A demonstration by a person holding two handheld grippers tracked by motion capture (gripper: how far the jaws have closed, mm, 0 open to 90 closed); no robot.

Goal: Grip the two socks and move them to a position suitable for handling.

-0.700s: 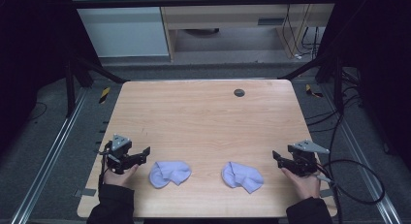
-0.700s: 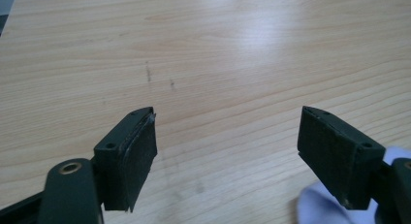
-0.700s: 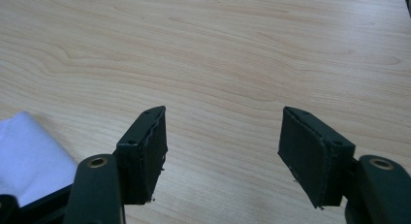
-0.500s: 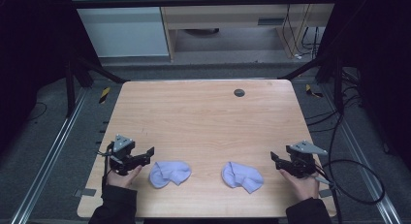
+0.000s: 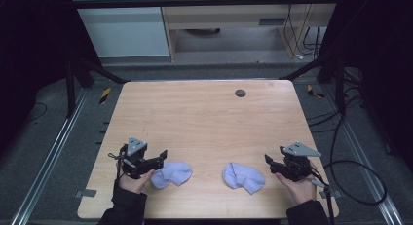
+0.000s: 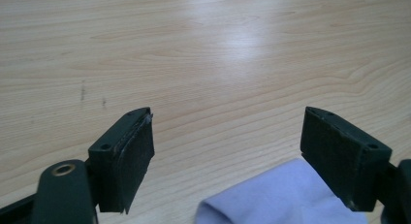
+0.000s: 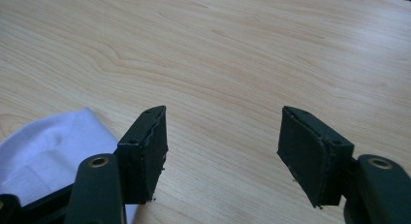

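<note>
A wide wooden table [image 5: 204,122] is seen from the high view, bare except for a small dark round cap [image 5: 240,93] near its far edge and two pale lilac socks lying apart along the near edge. The left sock [image 5: 171,174] is bunched just beside the left gripper [image 5: 157,158]; the right sock [image 5: 243,177] is crumpled a little way in from the right gripper [image 5: 271,162].

Both tools are held low over the wood with their jaws spread wide, and nothing is gripped by either. In the left gripper view the jaws are parted over the cloth's edge [image 6: 286,195], which sits low between them and toward one pad — not yet pressed. In the right gripper view the right sock [image 7: 48,151] is seen off to one side, outside the open jaws, with bare wood between the pads.

The step in hand is judged to be the approach to the socks — nothing is picked up yet. For the next move, the left gripper needs to be lowered and closed on the fabric edge, while the right gripper must first be swung toward its sock so that cloth is brought between the pads.
</note>
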